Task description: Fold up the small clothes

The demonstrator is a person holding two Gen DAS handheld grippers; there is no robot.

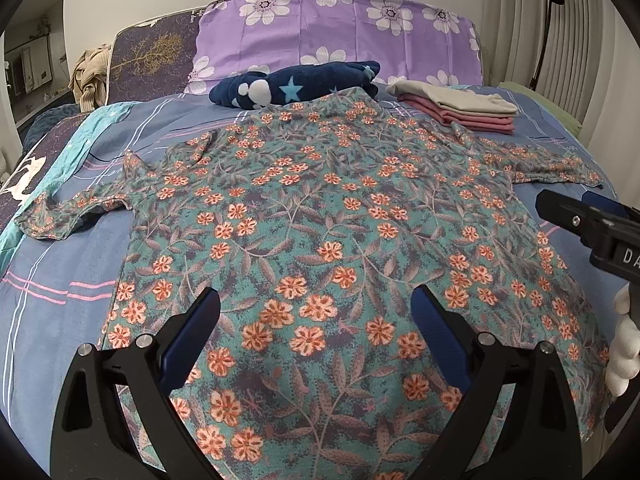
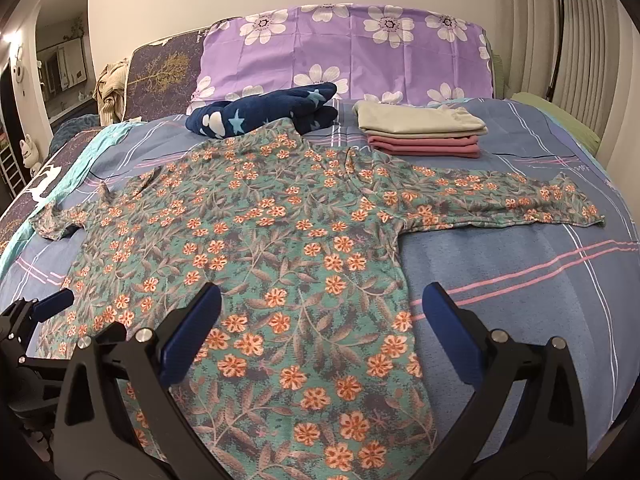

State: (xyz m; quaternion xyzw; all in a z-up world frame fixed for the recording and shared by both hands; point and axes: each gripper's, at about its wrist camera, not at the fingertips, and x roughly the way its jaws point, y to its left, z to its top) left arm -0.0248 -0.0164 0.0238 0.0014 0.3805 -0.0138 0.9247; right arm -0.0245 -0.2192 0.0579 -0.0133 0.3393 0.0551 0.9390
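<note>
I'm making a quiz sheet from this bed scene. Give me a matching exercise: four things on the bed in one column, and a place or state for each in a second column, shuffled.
Column 1
1. floral shirt
2. pink and beige stack
3. navy star blanket
4. purple flowered pillow

Column 2
A. propped at the head of the bed
B. spread flat, sleeves out to both sides
C. folded, near the right sleeve
D. bundled, touching the shirt's collar end

Pairs: 1-B, 2-C, 3-D, 4-A

floral shirt spread flat, left hand-held gripper open
</note>
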